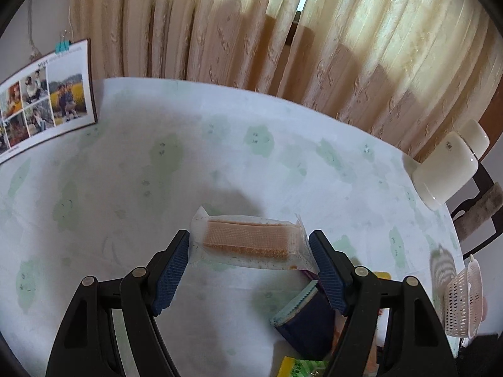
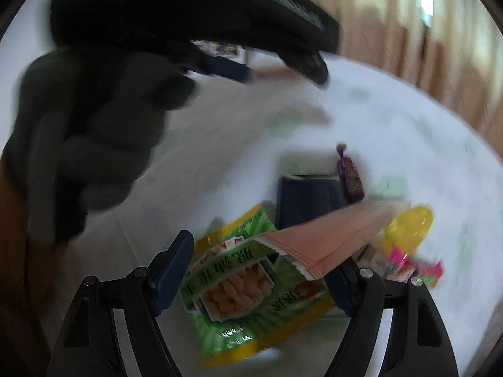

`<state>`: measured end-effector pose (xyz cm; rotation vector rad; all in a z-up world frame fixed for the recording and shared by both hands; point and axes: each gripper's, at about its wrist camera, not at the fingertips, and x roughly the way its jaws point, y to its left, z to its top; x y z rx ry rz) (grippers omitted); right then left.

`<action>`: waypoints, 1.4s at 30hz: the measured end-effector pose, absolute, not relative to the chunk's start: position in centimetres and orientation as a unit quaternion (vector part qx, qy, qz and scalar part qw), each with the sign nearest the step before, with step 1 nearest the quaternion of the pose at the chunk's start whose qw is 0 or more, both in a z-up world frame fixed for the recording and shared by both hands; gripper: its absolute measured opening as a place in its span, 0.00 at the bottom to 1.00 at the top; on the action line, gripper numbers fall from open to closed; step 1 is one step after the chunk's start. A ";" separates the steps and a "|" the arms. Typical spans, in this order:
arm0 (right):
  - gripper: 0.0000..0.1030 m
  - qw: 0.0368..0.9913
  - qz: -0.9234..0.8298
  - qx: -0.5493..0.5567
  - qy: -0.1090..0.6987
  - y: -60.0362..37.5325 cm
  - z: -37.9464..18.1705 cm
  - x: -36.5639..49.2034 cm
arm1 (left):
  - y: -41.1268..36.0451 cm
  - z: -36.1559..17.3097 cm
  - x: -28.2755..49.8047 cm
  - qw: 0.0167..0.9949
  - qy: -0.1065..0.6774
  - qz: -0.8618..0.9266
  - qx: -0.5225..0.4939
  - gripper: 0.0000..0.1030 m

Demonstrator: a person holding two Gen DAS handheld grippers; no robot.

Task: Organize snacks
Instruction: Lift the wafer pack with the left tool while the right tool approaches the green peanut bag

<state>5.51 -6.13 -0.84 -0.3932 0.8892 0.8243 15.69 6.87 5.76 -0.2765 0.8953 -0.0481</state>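
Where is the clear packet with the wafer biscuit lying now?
In the left wrist view the wafer packet lies on the table, between the open fingers of the left gripper, just beyond a dark blue packet.

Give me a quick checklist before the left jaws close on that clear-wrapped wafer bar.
1. Left gripper jaws open: ok.
2. Clear-wrapped pinkish wafer bar between the left jaws: ok, it lies crosswise with its ends near both pads.
3. Pads pressing on the wrapper: cannot tell; they look close but not clamped.
4. Neighbouring dark blue packet clear of the right-hand pad: not ok, it sits right under that pad.
5. Right gripper jaws open and free: ok for open; the green and yellow snack bag lies between them, and the view is blurred.
6. Pink perforated plastic basket in sight: ok, at the table's right edge.
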 end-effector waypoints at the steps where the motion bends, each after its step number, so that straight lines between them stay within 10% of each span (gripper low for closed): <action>1: 0.76 0.797 0.390 -0.199 0.416 -6.2 -0.8 5.2 | 6.9 5.5 15.9 0.891 0.433 -0.022 -0.131 0.71; 42: 0.88 0.769 0.269 -0.216 0.539 -2.3 -1.8 2.2 | 15.4 15.6 4.5 0.852 0.506 0.085 -0.102 0.70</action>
